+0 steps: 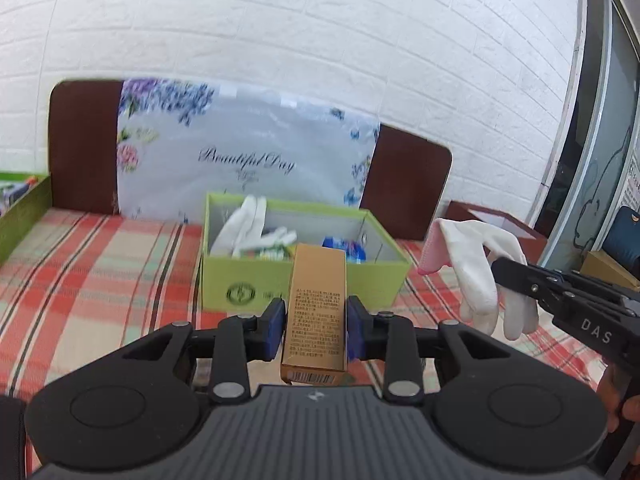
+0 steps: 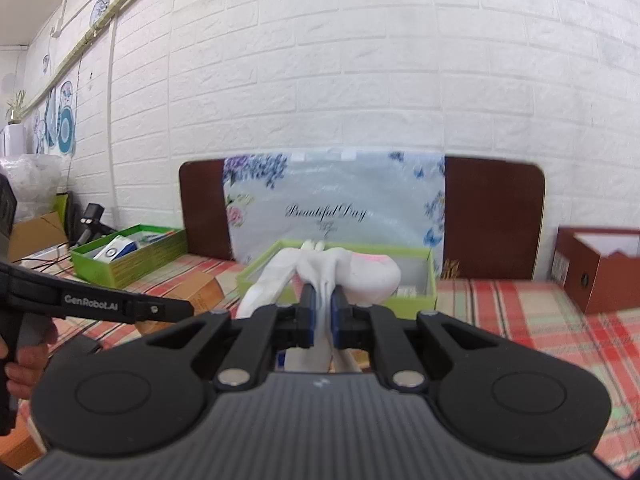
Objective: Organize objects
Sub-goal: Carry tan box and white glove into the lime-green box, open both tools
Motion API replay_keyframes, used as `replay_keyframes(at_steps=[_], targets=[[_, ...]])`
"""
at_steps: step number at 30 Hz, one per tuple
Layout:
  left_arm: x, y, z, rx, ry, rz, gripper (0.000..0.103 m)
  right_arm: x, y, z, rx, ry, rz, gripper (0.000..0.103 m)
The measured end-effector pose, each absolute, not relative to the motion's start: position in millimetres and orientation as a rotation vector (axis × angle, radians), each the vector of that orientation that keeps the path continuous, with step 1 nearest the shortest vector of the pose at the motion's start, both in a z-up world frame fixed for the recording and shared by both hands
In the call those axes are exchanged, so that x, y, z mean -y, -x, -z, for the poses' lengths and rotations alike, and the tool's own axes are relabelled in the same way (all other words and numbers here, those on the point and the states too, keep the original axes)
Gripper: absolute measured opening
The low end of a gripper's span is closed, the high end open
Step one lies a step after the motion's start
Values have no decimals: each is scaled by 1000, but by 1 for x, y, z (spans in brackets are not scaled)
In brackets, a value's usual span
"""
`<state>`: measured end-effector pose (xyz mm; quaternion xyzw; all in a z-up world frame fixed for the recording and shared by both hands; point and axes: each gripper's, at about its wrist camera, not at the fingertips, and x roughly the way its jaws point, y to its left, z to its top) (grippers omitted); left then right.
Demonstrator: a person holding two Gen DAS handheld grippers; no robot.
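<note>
the left tongs (image 1: 314,330) are clamped on a gold carton (image 1: 316,312), its long axis running away from the camera toward the green box (image 1: 384,280), which sits just beyond at frame centre on the plaid-covered desk (image 1: 100,264). the right tongs (image 2: 320,316) are pinched tight on a white glove (image 2: 332,272), the same box straight ahead. both loads are judged about equally near it.

A red-plaid cloth surface (image 1: 100,272), perhaps a bed, carries two green boxes (image 1: 304,280) (image 2: 132,260) and a brown box (image 2: 596,272).
</note>
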<state>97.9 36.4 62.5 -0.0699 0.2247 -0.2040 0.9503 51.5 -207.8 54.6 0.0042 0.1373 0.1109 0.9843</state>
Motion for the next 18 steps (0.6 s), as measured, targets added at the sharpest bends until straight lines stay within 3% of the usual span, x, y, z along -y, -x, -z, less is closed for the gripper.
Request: replay_keyframes(at_steps=[10, 18], targets=[[2, -183, -99, -404, 169, 419, 35, 213, -139, -77, -216, 29, -156, 8], [22, -255, -88, -448, 197, 384, 35, 214, -210, -54, -252, 53, -162, 8]])
